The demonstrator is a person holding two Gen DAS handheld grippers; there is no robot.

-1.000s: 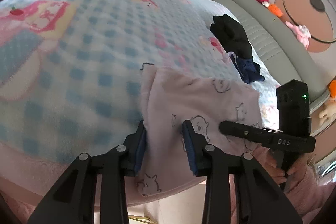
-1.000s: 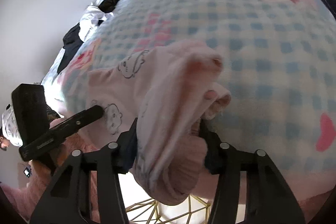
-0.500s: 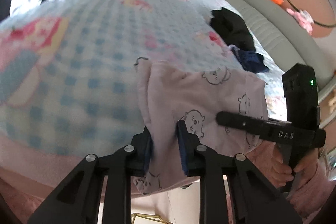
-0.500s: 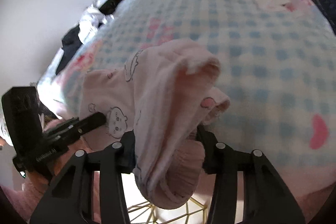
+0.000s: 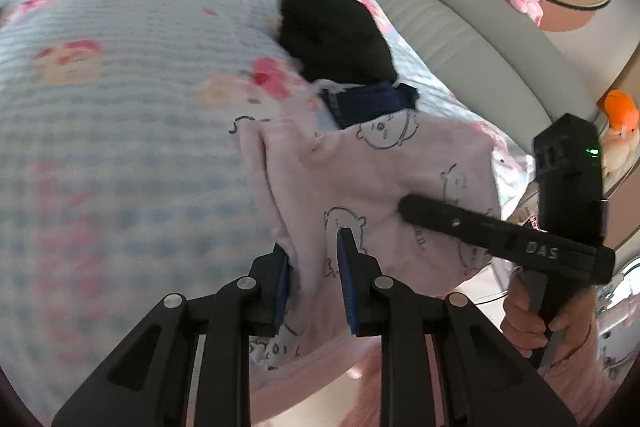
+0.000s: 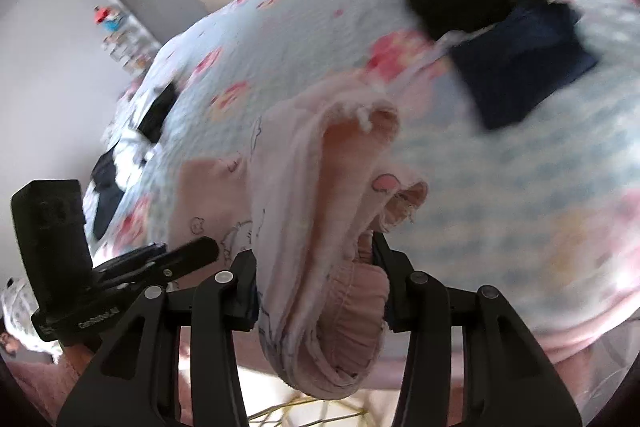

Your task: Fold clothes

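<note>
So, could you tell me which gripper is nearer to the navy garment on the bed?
Right. The right gripper holds the pink garment on the side by the navy garment; the left gripper grips its far side.

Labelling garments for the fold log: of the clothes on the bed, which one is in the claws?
The pale pink garment with cartoon animal prints; both claws grip it. The black garment and navy one lie untouched farther up the bed.
</note>
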